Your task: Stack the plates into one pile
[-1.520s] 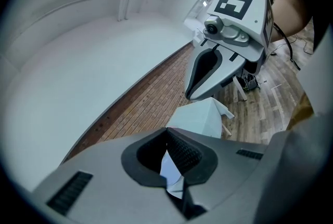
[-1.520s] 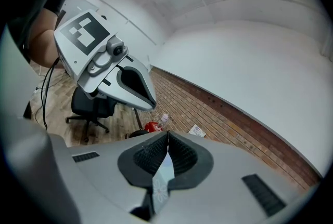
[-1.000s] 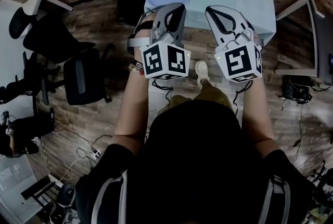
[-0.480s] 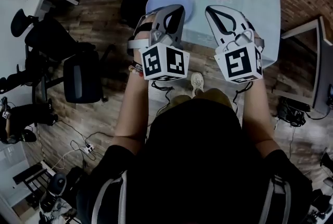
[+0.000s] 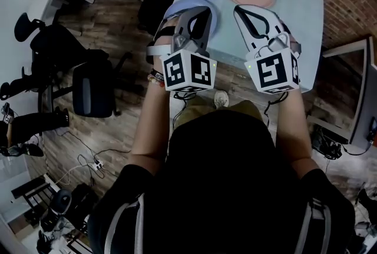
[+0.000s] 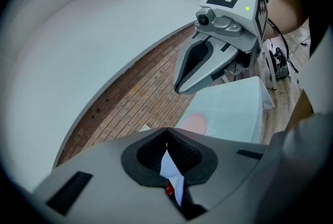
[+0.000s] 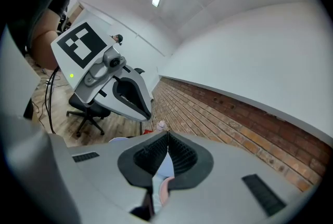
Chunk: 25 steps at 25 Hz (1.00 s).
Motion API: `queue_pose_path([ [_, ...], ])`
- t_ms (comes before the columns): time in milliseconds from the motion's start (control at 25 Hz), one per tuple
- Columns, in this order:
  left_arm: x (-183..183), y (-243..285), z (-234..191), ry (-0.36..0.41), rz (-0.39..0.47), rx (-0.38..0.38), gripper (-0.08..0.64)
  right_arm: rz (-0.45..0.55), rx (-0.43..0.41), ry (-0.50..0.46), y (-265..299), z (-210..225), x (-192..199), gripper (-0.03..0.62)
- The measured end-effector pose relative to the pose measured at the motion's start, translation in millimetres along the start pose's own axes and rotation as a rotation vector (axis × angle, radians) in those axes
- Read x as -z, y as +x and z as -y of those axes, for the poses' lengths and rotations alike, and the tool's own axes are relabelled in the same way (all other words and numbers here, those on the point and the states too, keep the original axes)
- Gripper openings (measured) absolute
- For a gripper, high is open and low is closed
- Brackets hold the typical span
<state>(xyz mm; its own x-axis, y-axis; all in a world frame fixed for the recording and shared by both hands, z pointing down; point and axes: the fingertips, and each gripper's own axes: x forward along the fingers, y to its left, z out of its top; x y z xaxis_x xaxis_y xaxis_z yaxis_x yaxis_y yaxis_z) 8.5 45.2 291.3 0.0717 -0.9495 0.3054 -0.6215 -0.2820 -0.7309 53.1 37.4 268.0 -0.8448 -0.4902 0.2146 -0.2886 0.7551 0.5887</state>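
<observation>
Risk | we hold left gripper [image 5: 199,11], right gripper [image 5: 244,11] jaws together, empty | unopened, we could shove near blue plate [image 5: 214,11] off table [image 5: 300,17].

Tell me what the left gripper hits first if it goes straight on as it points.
The left gripper would most likely meet the nearest blue plate, seen past its shut jaws; depth is unclear.

Side by side above the pale blue surface's [image 5: 297,8] near edge, the left hand-held gripper [image 5: 199,11] and right hand-held gripper [image 5: 244,11] have jaws together, empty.
</observation>
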Motion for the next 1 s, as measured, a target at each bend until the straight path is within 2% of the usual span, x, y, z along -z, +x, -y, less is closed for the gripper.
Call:
queue_pose_path([
  [160, -2.7, 10.6, -3.6, 0.002, -0.012, -0.007, 0.021, 0.013, -0.007, 0.009, 5.8, 8.9, 7.3, 0.035],
  [360, 10.5, 17.4, -11.7, -0.002, -0.035, -0.007, 0.021, 0.023, -0.012, 0.02, 20.0, 12.1, 6.7, 0.035],
  [640, 28.1, 32.4, -18.3, 0.022, -0.041, 0.027, 0.021, -0.006, 0.027, 0.063, 40.4, 21.2, 14.1, 0.035],
  [800, 39.8, 36.7, -20.8, -0.017, -0.033, 0.075, 0.021, -0.043, 0.04, 0.093, 54.7, 20.6, 18.6, 0.035],
  [1000, 62.8, 51.9, 0.6, -0.092, -0.041, 0.161, 0.021, -0.076, 0.029, 0.096, 66.5, 17.2, 29.8, 0.035],
])
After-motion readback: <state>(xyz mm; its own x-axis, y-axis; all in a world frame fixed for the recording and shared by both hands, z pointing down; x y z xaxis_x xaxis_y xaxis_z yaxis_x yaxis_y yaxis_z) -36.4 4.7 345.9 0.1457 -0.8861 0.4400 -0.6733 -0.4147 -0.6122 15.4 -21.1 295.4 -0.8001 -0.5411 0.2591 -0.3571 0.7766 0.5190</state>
